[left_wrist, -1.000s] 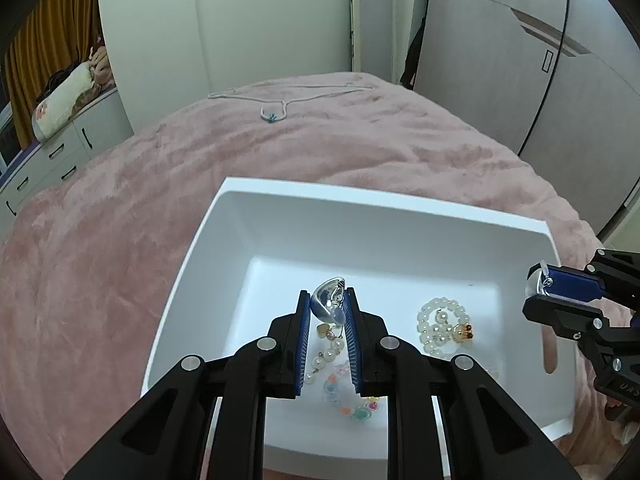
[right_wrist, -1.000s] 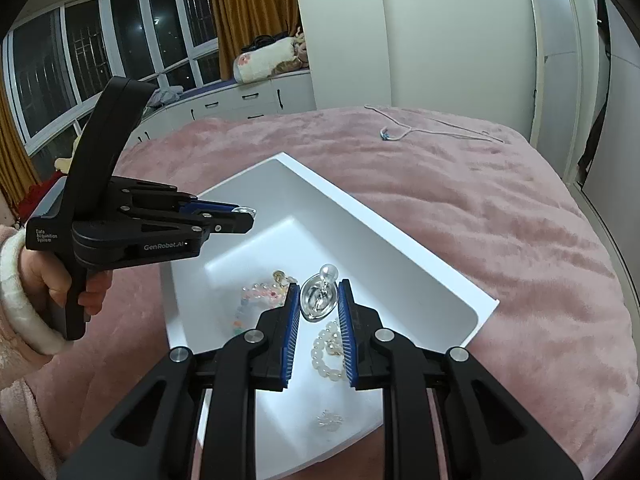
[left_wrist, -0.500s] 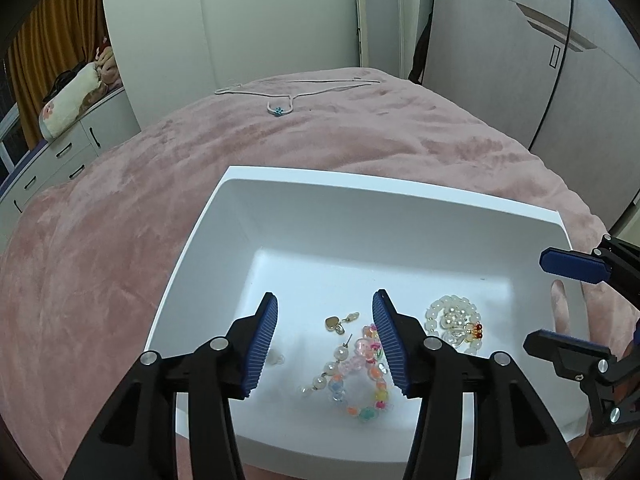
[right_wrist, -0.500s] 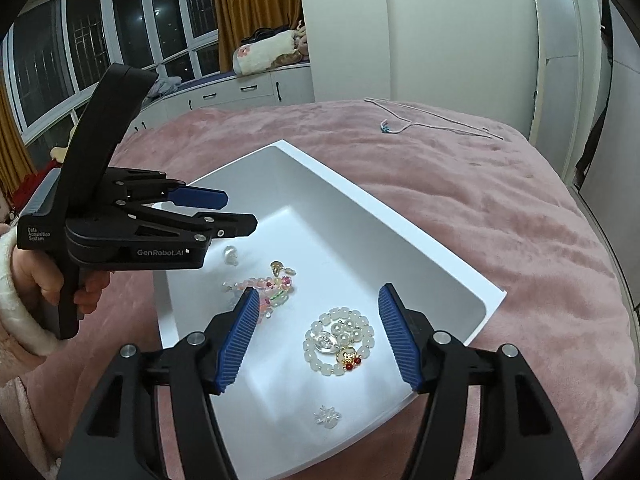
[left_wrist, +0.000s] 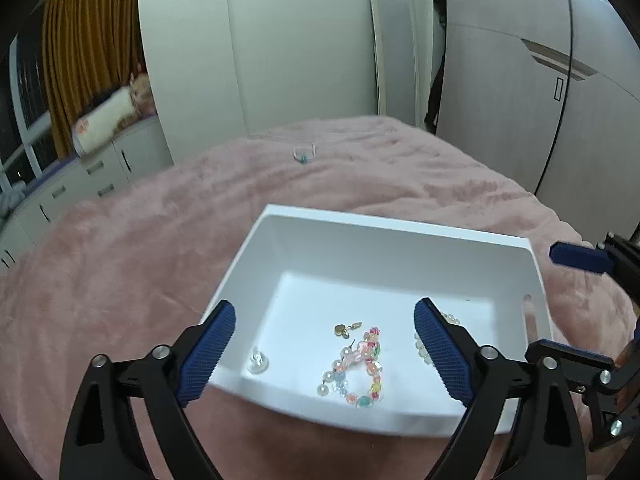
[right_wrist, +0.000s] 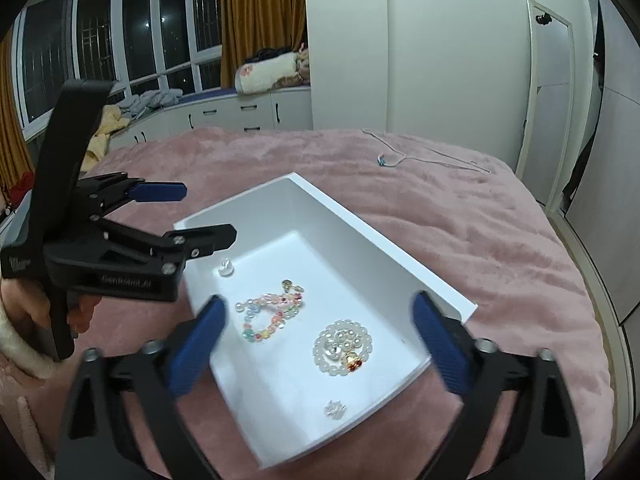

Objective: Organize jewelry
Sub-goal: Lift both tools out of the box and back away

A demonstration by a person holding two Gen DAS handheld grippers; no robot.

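A white tray (left_wrist: 392, 224) (right_wrist: 360, 220) sits on a pink blanket. Inside lie a colourful bead bracelet (left_wrist: 360, 376) (right_wrist: 272, 316), a pearl bracelet (right_wrist: 344, 348), a gold earring (left_wrist: 344, 330) and a clear round piece (left_wrist: 258, 362) (right_wrist: 225, 268). My left gripper (left_wrist: 324, 312) (right_wrist: 204, 214) hovers over the tray's near left edge, its jaws opening wide and nothing held between them. My right gripper (right_wrist: 318, 302) (left_wrist: 546, 302) hangs above the pearl bracelet, jaws also opening and holding nothing.
A thin necklace (left_wrist: 304, 156) (right_wrist: 400, 158) lies far back on the blanket. A small crystal piece (right_wrist: 335, 409) rests near the tray's front corner. A hand (right_wrist: 24, 308) holds the left gripper. White cabinets and wardrobes surround the bed.
Both grippers went from shut on small silvery pieces to wide open. The pieces now lie in the tray. Both grippers have drawn back and upward.
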